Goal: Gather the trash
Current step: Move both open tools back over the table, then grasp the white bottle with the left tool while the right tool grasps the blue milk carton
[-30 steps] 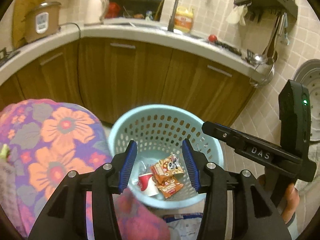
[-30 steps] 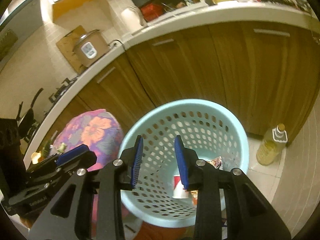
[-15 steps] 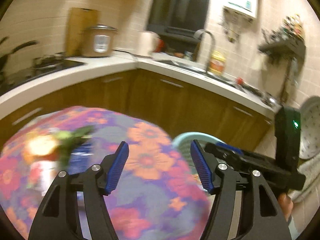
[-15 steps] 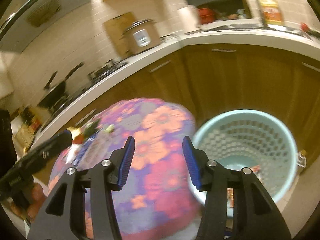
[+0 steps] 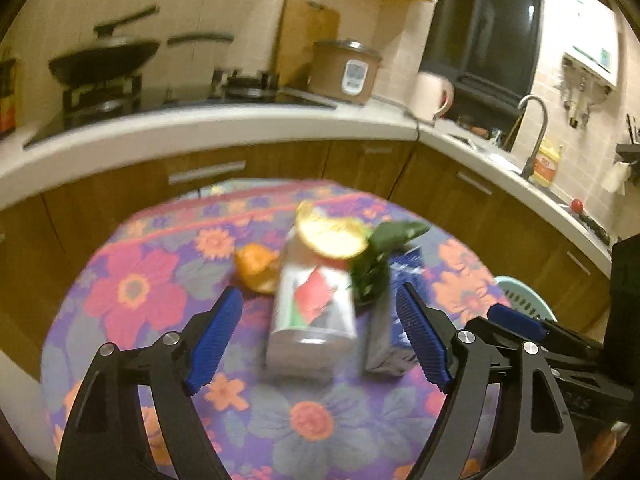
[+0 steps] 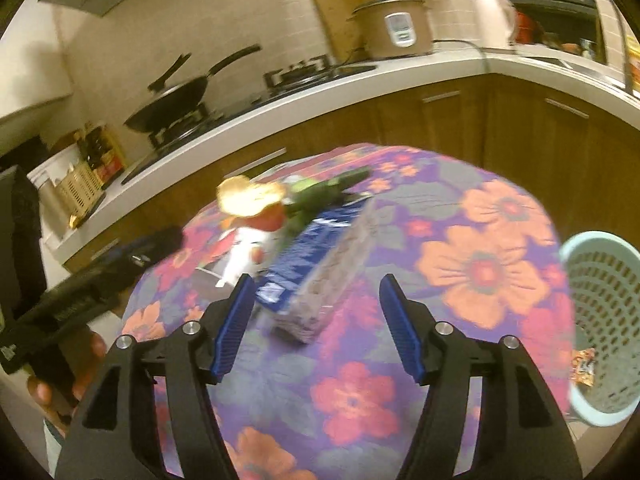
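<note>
Both grippers swung from perforated plastic basket (image 6: 604, 320) to boxy cartons (image 5: 312, 312), fingers apart.

Your left tool (image 5: 320, 336) is held with jaws spread wide, nothing between the blue pads (image 5: 212, 340). Your right tool (image 6: 316, 328) is likewise spread and holds nothing. Your left hand (image 6: 60, 380) grips its handle; both tools point forward, side by side.

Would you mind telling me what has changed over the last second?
Both grippers swung away from over the blue basket to the floral table. The left gripper now frames the white carton, the right gripper the blue box. Both stayed open and empty.
</note>
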The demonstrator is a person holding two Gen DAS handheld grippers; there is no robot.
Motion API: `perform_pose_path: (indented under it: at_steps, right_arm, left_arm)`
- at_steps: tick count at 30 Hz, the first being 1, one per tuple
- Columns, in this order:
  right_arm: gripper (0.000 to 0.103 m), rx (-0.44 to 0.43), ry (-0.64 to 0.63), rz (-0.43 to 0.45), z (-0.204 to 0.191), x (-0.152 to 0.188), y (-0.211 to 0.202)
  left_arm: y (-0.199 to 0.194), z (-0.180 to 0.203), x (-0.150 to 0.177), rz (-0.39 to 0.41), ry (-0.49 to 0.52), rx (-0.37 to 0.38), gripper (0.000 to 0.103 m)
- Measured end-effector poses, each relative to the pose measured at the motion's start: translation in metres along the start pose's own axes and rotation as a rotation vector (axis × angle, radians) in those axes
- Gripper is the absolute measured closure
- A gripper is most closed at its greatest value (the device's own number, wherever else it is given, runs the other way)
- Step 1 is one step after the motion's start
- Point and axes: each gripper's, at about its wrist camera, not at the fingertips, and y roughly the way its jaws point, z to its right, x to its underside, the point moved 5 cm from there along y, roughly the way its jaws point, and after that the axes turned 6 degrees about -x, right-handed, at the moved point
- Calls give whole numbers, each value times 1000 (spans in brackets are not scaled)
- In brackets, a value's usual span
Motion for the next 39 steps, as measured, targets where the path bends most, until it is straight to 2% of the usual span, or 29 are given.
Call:
perform_pose_path:
  at_steps: [5,10,13,16,22,27,30,33,35,37,39]
  right_arm:
    - [38,33,20,-23,-8,1,23]
    - [37,76,49,-56,-5,4,42]
    - [38,79,61,-74,-7,7,52]
    - [38,124,50,-83,-5,9,59]
    - [38,203,87,-42,22,7,42]
    - [38,170,138,-61,47,3,41]
    - [38,140,118,-72,48,-2,46]
    - [40,130,103,-91,49,-5,51]
    - [45,121,90,-100,47,-5,52]
    - [59,115,69,-107,43,-5,53]
    - [63,124,53,-111,41,-5,51]
  left_arm:
    - [25,-20,10,-80,-57,21,25]
    - [28,-38,13,-82,-125,67,26]
    - [27,-40,11,-79,-124,79,25]
    - [29,-37,11,-84,-115,95,26]
    - [36,-13,12,-103,-43,107,26]
    - [51,8,16,-123,61,1,26]
    - [57,16,17,-123,107,-56,26]
    - [64,19,18,-137,152,-134,32]
    - [69,18,21,-157,174,-161,39]
    - [69,17,21,-162,174,-157,42]
    - [66,16,21,-149,174,-165,43]
